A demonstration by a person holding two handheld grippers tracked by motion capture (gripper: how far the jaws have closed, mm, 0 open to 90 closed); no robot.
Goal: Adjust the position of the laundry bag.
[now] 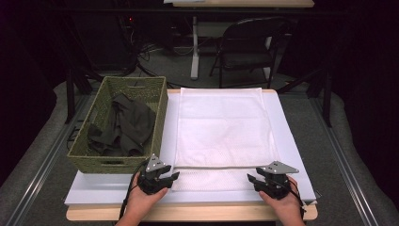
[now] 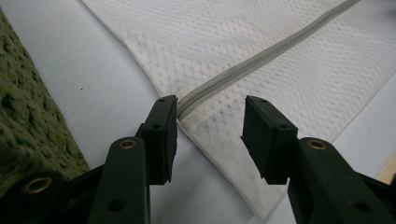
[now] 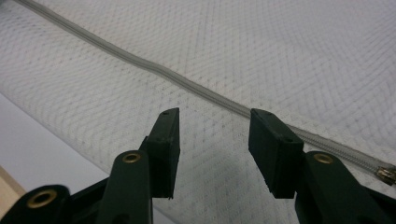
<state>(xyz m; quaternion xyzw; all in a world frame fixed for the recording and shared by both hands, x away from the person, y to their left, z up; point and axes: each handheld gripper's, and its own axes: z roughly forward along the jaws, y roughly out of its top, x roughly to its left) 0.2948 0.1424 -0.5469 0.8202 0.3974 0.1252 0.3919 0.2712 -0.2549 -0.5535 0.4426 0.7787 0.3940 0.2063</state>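
Note:
A white mesh laundry bag lies flat on the white board, with a grey zip running across near its front edge. My left gripper hovers at the bag's near left corner. In the left gripper view this gripper is open, its jaws astride the zip's end and touching nothing. My right gripper sits at the near right corner. It is open too, just short of the zip. The metal zip pull shows at the far right.
A green woven basket holding dark clothes stands at the left of the board, close to my left gripper. The table's wooden front edge runs just behind both hands. A folding chair stands beyond the table.

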